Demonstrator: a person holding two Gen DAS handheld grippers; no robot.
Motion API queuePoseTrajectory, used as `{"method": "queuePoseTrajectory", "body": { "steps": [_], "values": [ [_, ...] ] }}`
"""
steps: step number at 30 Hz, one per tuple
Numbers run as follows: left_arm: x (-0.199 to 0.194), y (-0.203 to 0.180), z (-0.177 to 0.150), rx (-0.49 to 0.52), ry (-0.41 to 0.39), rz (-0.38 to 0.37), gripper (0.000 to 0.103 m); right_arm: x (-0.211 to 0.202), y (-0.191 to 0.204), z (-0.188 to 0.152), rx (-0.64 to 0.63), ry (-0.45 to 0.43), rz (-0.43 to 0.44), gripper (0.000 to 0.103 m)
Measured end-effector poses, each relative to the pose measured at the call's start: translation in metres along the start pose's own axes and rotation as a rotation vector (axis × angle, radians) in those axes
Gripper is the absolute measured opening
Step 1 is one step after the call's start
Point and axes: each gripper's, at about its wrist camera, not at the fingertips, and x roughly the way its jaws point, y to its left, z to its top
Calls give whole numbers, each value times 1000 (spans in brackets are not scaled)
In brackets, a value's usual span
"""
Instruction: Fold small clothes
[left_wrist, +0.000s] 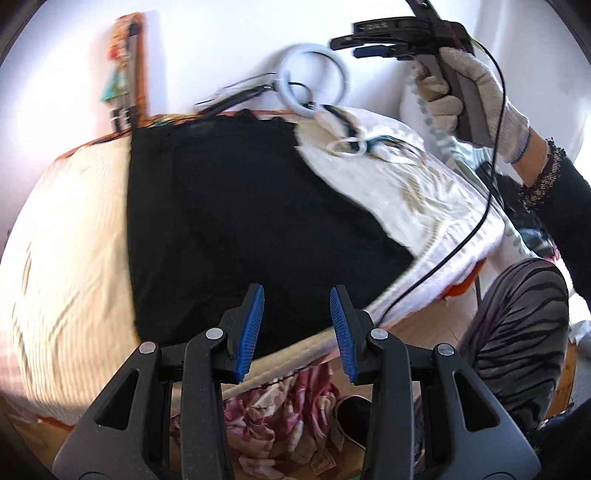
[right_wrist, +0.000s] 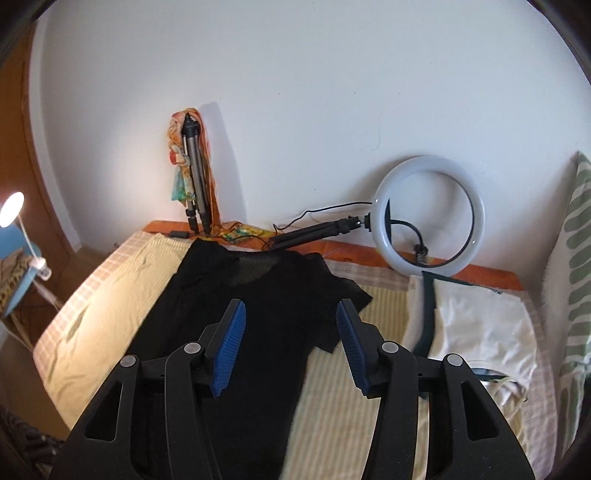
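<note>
Nearest to me, the left gripper (left_wrist: 297, 332) hangs over the near edge of the bed (left_wrist: 66, 229), its blue fingers (left_wrist: 251, 332) parted with nothing between them; they touch no cloth. Below them, past the bed's edge, a pink flowered cloth (left_wrist: 280, 406) lies crumpled on the floor.

The right gripper (right_wrist: 291, 347) is likewise empty, its fingers (right_wrist: 229, 350) spread somewhat wider than the left pair, held above the bed and clear of the fabric. In the left wrist view it shows high up at the right, carried by a gloved hand (left_wrist: 476, 92) with a black cable trailing down from it.

Just beyond both pairs of fingers lies the black garment (right_wrist: 236, 314), spread flat along the striped bedcover and reaching towards the wall. To its right, apart from it, a white garment (right_wrist: 476, 325) with dark trim rests on the cover.

Farther back, against the wall, a ring light (right_wrist: 428, 218) leans on its folded stand, and a tripod (right_wrist: 195, 177) draped with an orange scarf stands upright to the left.
</note>
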Motion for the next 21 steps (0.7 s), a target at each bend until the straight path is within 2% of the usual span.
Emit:
{"method": "queuePoseTrajectory", "body": {
  "steps": [5, 8, 11, 17, 21],
  "values": [
    [18, -52, 22, 50, 6, -61, 37, -13, -27, -18, 12, 11, 5, 50],
    [40, -82, 30, 70, 8, -96, 37, -19, -48, -29, 40, 24, 7, 50],
    [66, -100, 34, 60, 42, -145, 37, -21, -67, -38, 59, 39, -2, 50],
    [111, -118, 35, 32, 87, -157, 37, -30, -98, -53, 93, 51, -18, 50],
    [135, -123, 34, 6, 127, -135, 37, -22, -116, -62, 161, 60, 3, 50]
  ]
}}
